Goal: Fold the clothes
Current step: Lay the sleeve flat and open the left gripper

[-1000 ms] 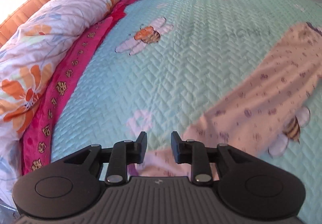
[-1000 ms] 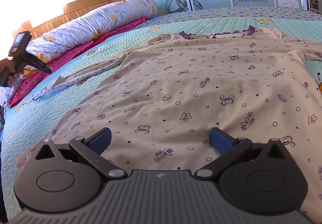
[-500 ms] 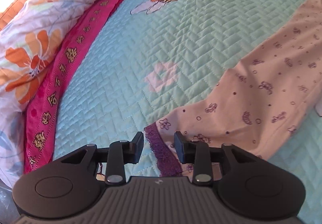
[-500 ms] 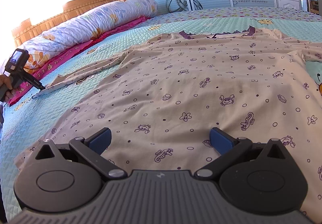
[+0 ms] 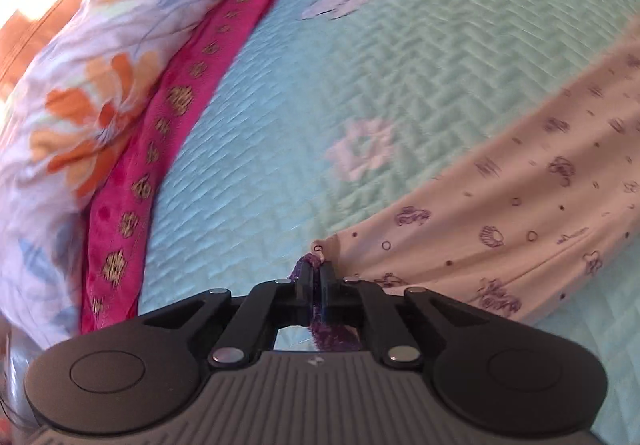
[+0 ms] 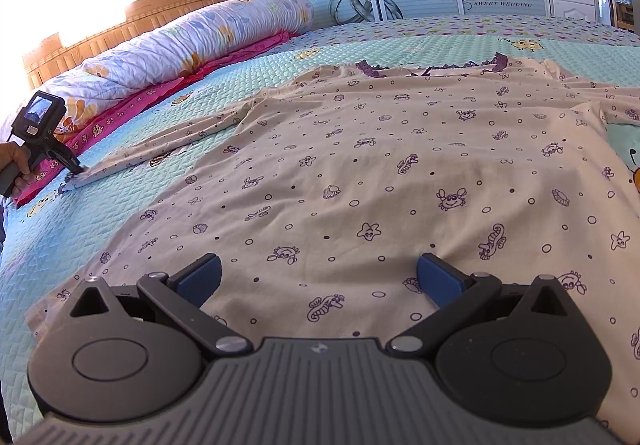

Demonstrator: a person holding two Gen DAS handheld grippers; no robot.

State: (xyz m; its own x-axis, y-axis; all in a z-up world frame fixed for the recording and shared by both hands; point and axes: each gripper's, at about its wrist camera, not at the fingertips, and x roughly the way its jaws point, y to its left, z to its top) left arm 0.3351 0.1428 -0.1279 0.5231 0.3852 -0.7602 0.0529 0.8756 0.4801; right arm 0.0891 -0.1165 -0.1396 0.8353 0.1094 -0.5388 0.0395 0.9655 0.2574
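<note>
Nearest me, the right gripper (image 6: 318, 277) hovers wide open and empty over the hem of the nightshirt (image 6: 380, 173), which lies flat on the bed (image 6: 80, 245), its long axis running hem-near to collar-far. No fold is made yet. Farther left, the left gripper (image 5: 316, 277) has just closed on the purple sleeve cuff (image 5: 308, 265).

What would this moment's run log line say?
left tongs: just closed, shut on purple sleeve cuff | right tongs: open over nightshirt | nightshirt: flat on bed

Bright daylight, glare top-left, fisheye blur
</note>
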